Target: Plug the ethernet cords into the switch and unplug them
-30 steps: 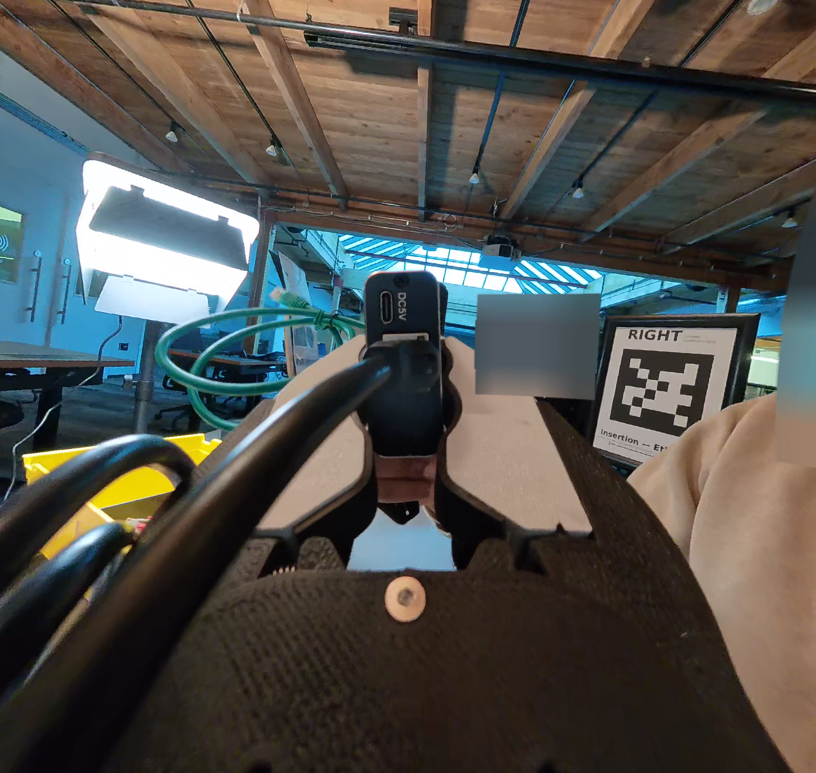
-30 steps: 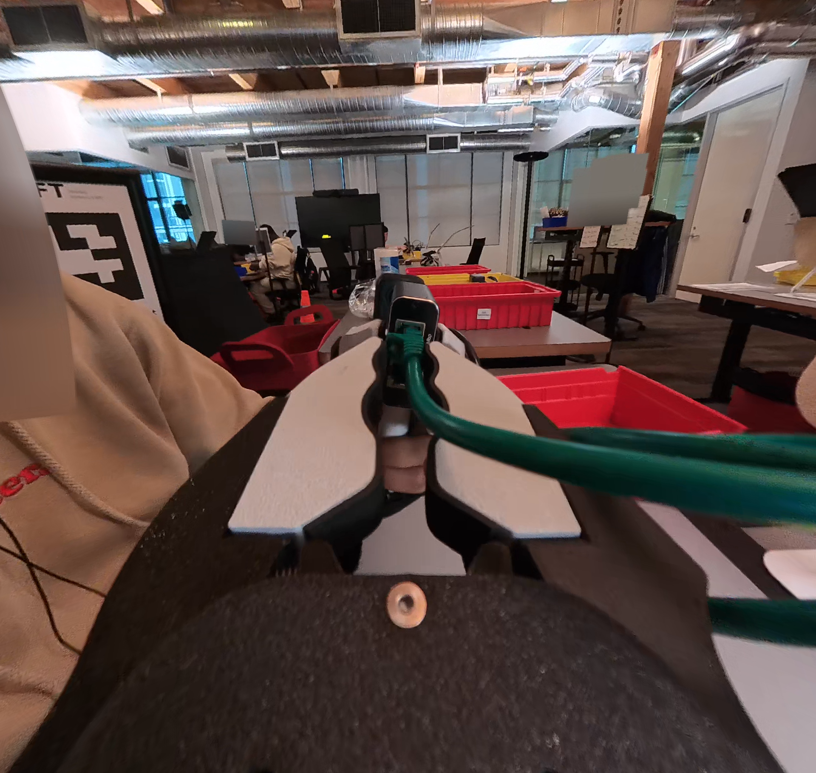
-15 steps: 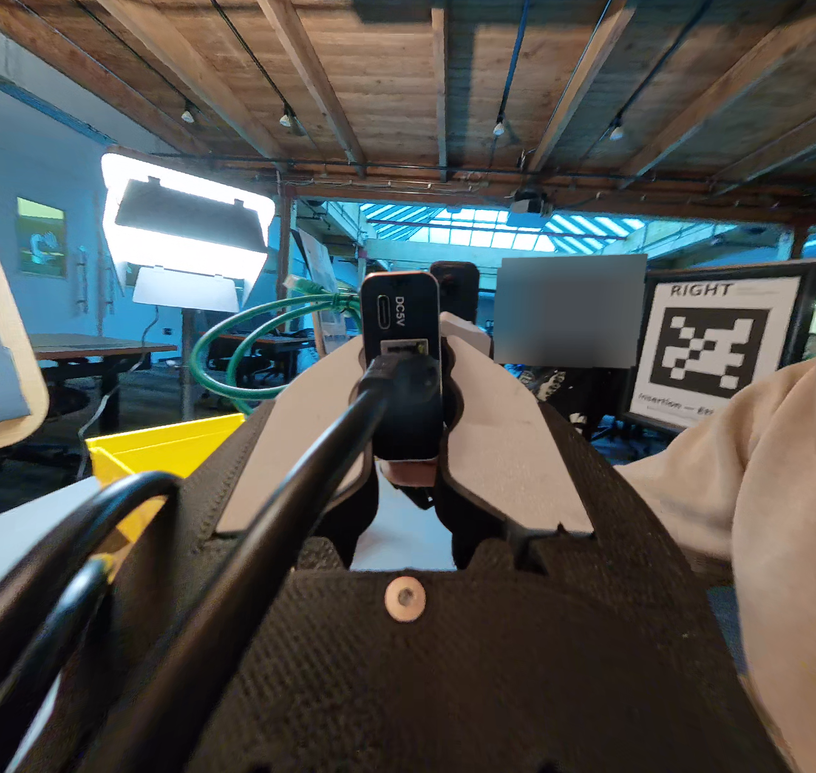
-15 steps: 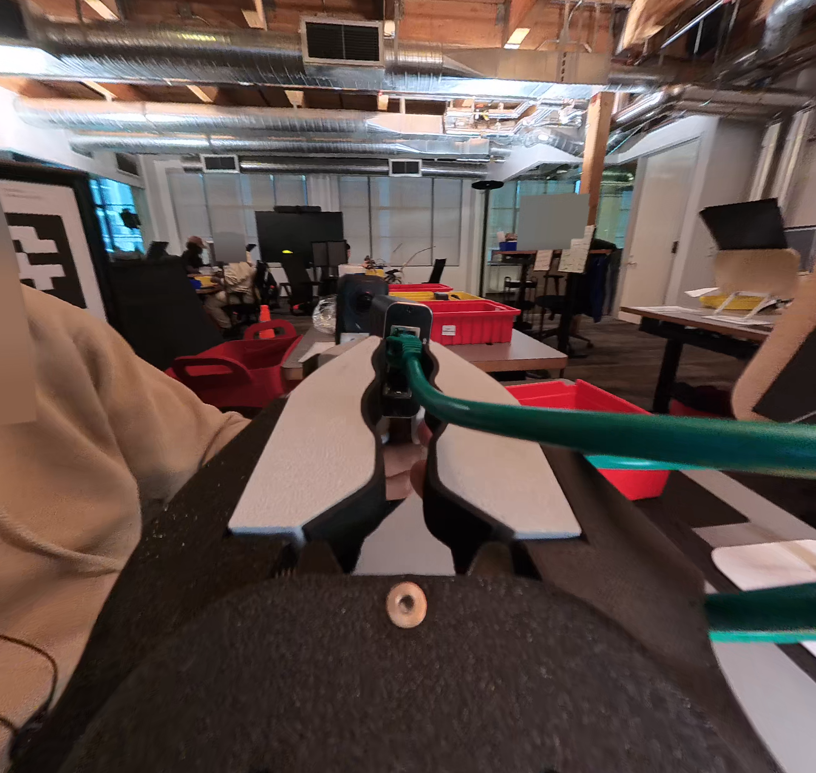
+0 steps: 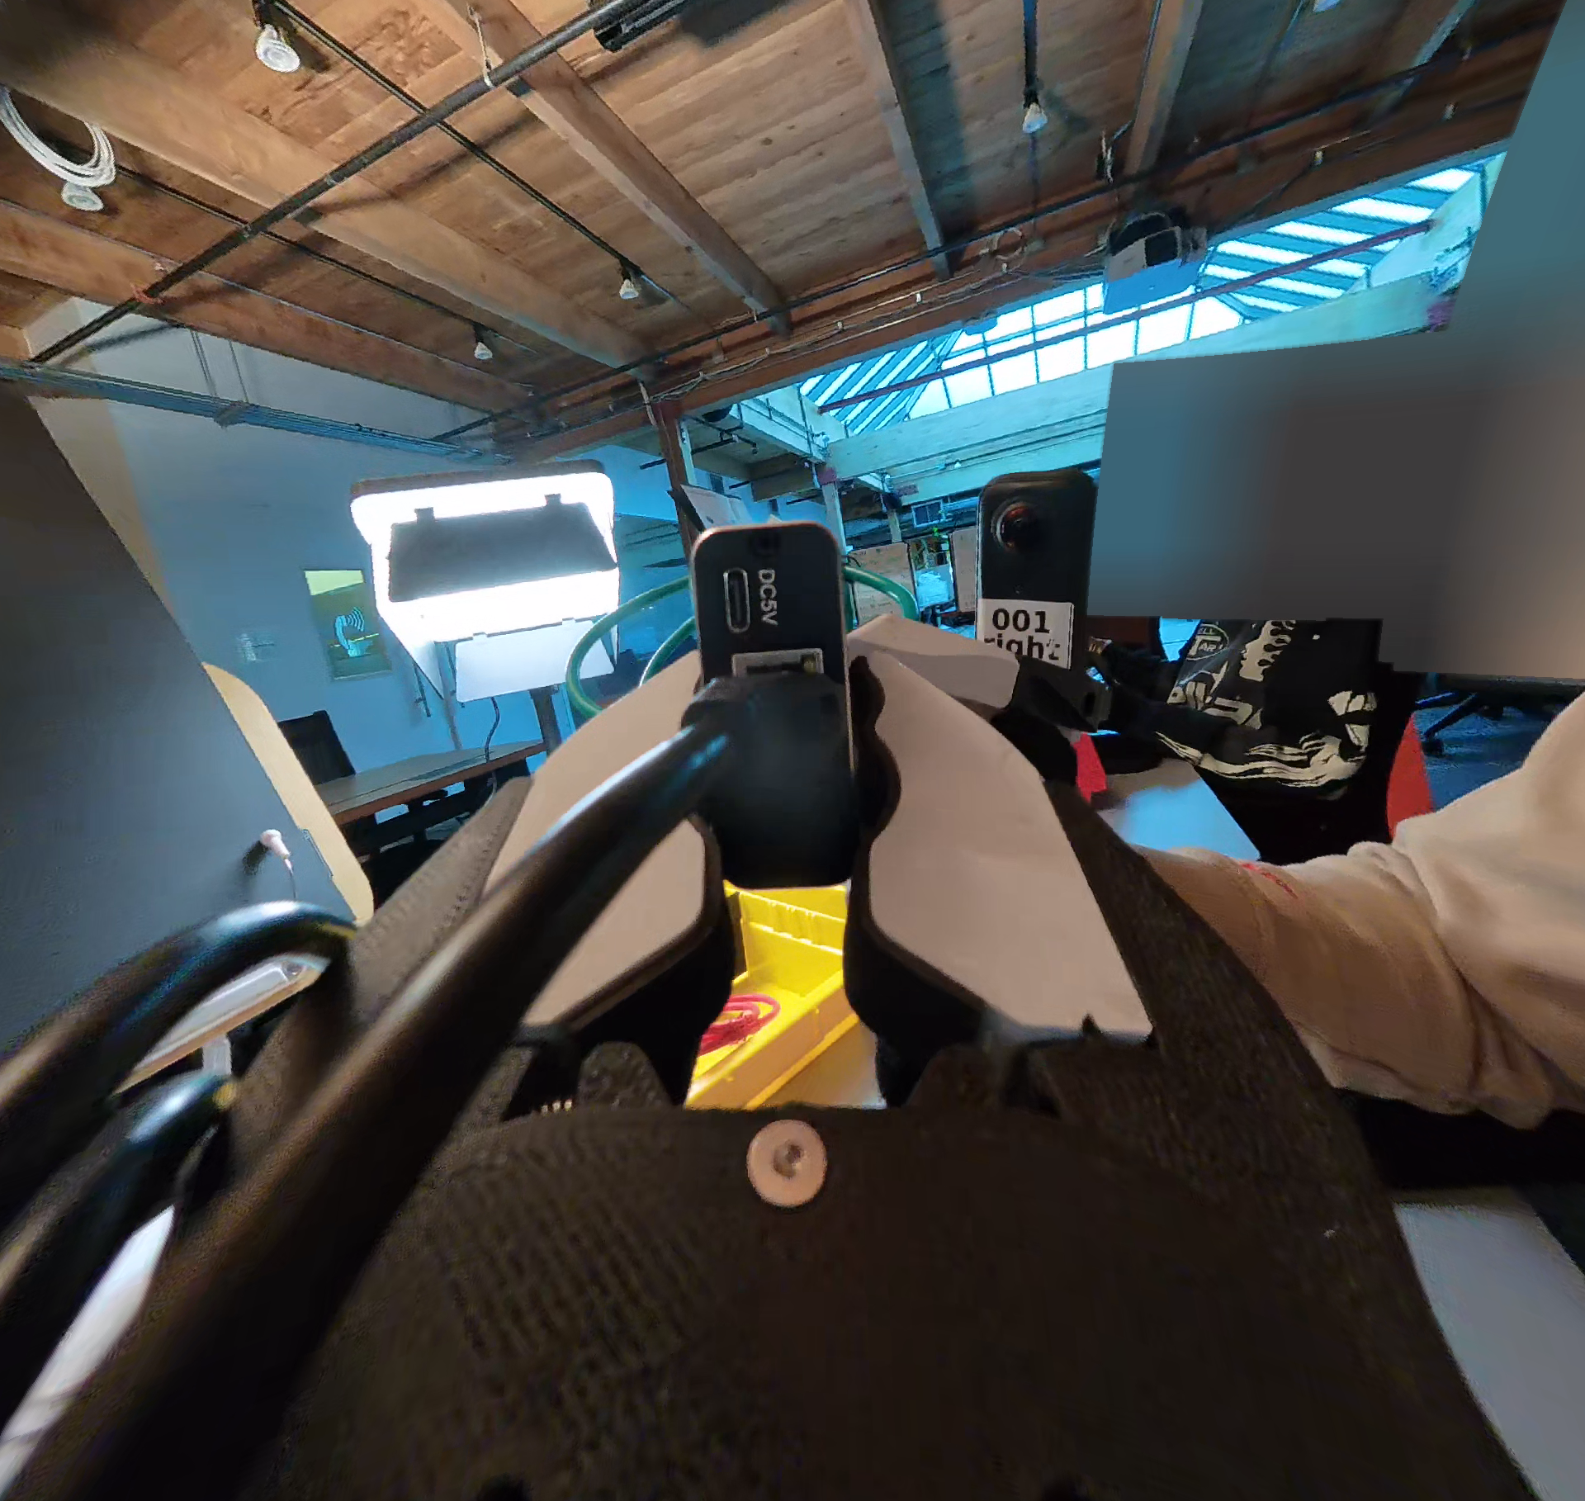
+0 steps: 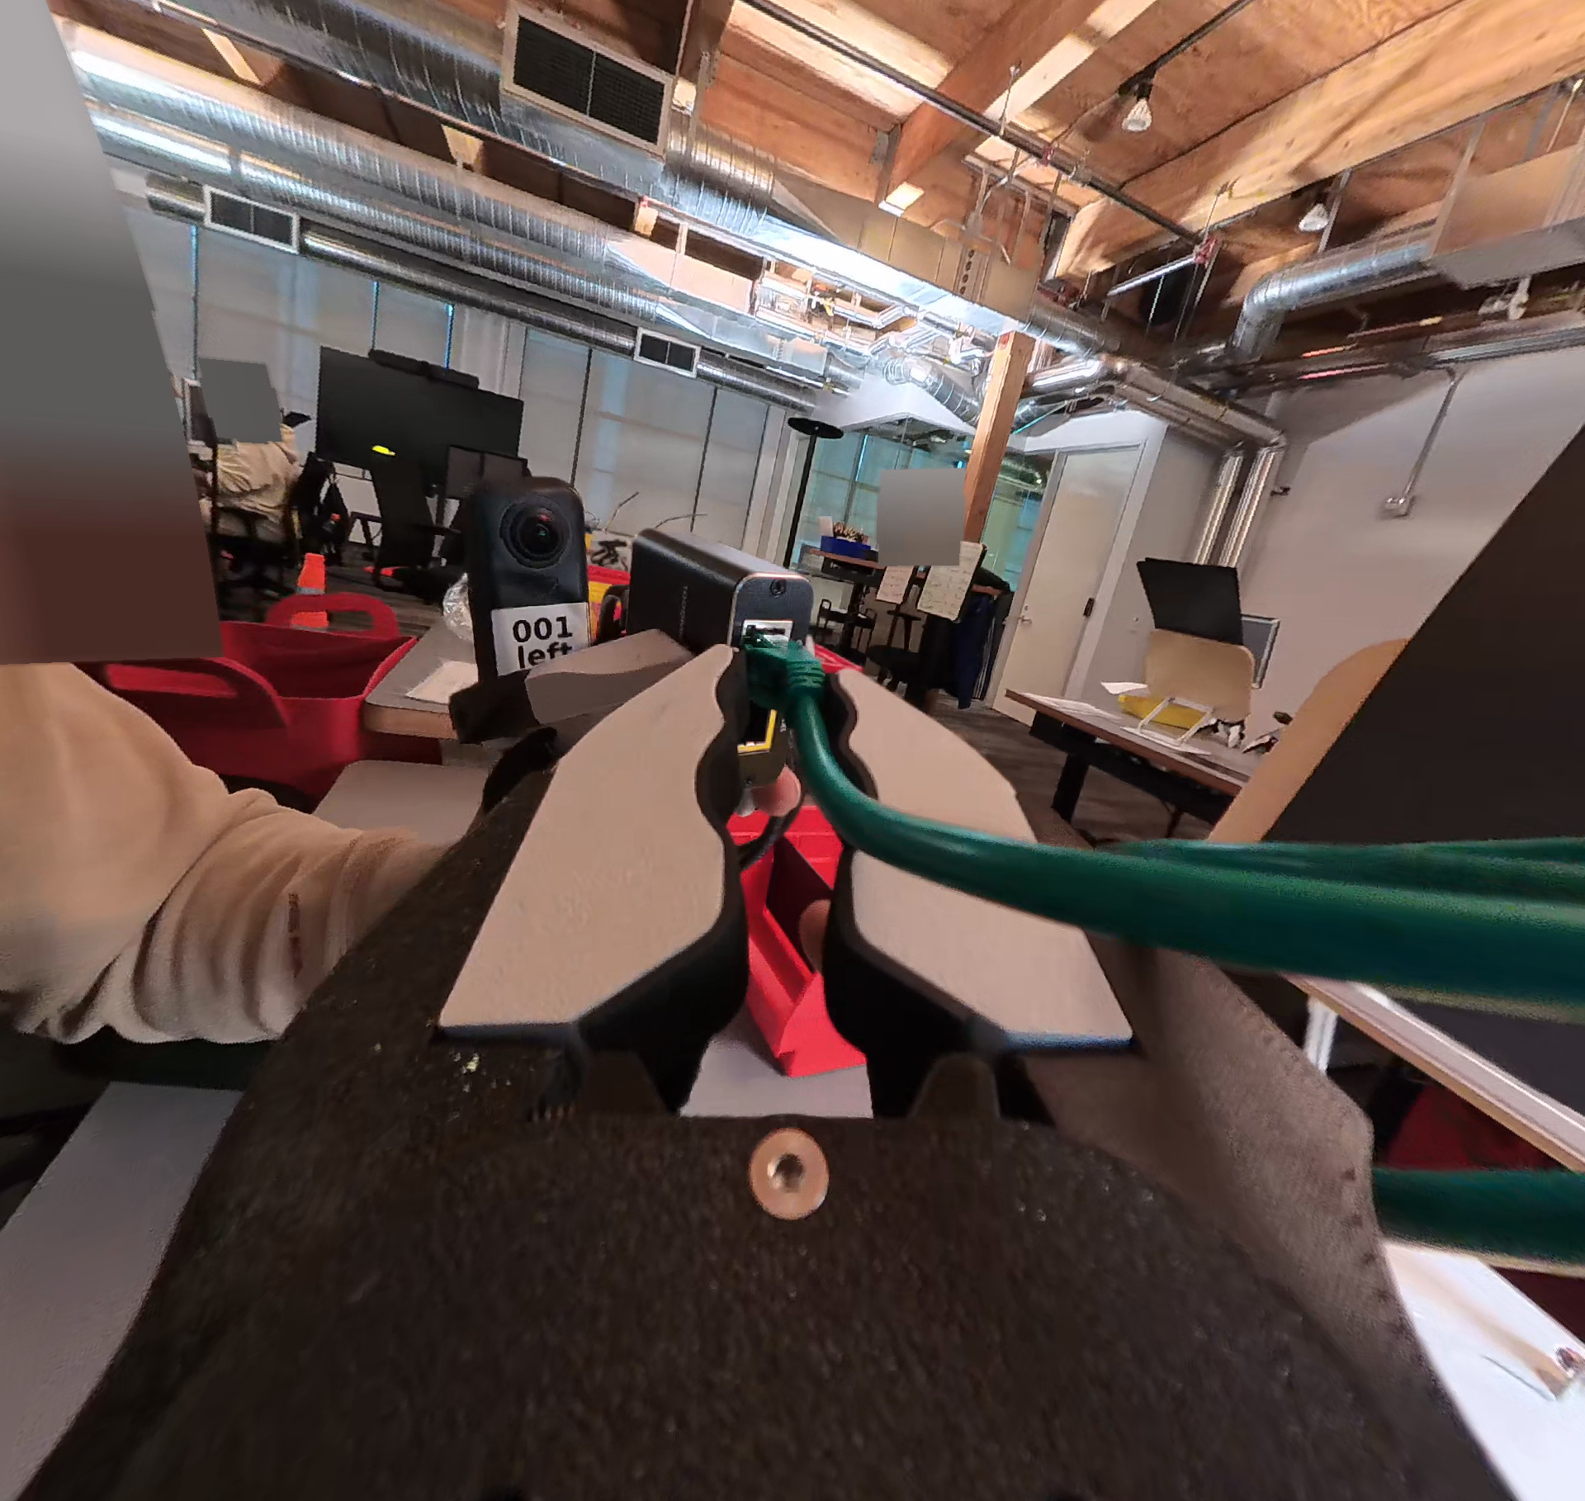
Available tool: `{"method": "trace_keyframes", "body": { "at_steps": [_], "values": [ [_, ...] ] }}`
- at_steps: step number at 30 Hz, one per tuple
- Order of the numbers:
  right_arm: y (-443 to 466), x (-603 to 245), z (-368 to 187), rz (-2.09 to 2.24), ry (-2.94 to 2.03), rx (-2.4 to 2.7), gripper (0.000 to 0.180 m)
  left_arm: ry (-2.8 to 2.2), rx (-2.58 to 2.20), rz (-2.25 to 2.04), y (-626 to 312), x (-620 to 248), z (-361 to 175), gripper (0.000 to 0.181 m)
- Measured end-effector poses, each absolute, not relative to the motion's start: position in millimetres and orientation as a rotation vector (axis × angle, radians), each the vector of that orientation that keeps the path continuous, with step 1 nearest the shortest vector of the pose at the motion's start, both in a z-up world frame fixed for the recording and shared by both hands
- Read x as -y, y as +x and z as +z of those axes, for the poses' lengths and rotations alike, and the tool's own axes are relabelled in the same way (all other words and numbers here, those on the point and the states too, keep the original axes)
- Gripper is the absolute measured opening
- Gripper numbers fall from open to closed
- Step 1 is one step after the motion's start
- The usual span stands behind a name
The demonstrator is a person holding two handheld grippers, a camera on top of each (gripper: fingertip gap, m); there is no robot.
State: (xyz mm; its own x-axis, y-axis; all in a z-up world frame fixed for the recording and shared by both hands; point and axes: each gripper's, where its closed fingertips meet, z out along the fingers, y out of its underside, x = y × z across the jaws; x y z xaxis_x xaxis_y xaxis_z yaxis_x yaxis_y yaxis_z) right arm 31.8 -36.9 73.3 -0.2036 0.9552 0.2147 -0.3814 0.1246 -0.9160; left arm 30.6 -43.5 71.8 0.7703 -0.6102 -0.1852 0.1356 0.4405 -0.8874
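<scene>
In the left wrist view my left gripper (image 5: pixel 776 688) is shut on a small black switch (image 5: pixel 766 593), held upright in the air. A thick black cord (image 5: pixel 532 885) is plugged into its near face and runs down to the left. The right gripper's fingers (image 5: pixel 935 653) show just behind the switch. In the right wrist view my right gripper (image 6: pixel 785 679) is shut on the plug of a green ethernet cord (image 6: pixel 1115 885). The plug's tip is at a port on the switch (image 6: pixel 686 602). I cannot tell how deep it sits.
A yellow bin (image 5: pixel 772 988) lies below the left gripper and a red bin (image 6: pixel 789 945) below the right. A person's beige sleeve (image 5: pixel 1372 902) is at the right. Red baskets (image 6: pixel 283 671), tables (image 6: pixel 1141 739) and a bright studio light (image 5: pixel 489 568) stand around. Both grippers' tips are close together, under 4 cm apart.
Both grippers have rolled and turned, so each now sees the other's camera. The switch now shows its side to the right wrist view. Both grips are kept.
</scene>
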Motion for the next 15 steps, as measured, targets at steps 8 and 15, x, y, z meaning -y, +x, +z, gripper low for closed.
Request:
{"method": "trace_keyframes", "body": {
  "at_steps": [8,15],
  "values": [
    [56,-19,87,1.490,-0.777,1.008,0.011,-0.858,-0.409,-0.422,-21,81,130,0.027],
    [55,-56,74,1.476,-1.050,1.159,0.012,-1.091,-0.340,-0.732,-40,45,106,0.027]
  ]
}}
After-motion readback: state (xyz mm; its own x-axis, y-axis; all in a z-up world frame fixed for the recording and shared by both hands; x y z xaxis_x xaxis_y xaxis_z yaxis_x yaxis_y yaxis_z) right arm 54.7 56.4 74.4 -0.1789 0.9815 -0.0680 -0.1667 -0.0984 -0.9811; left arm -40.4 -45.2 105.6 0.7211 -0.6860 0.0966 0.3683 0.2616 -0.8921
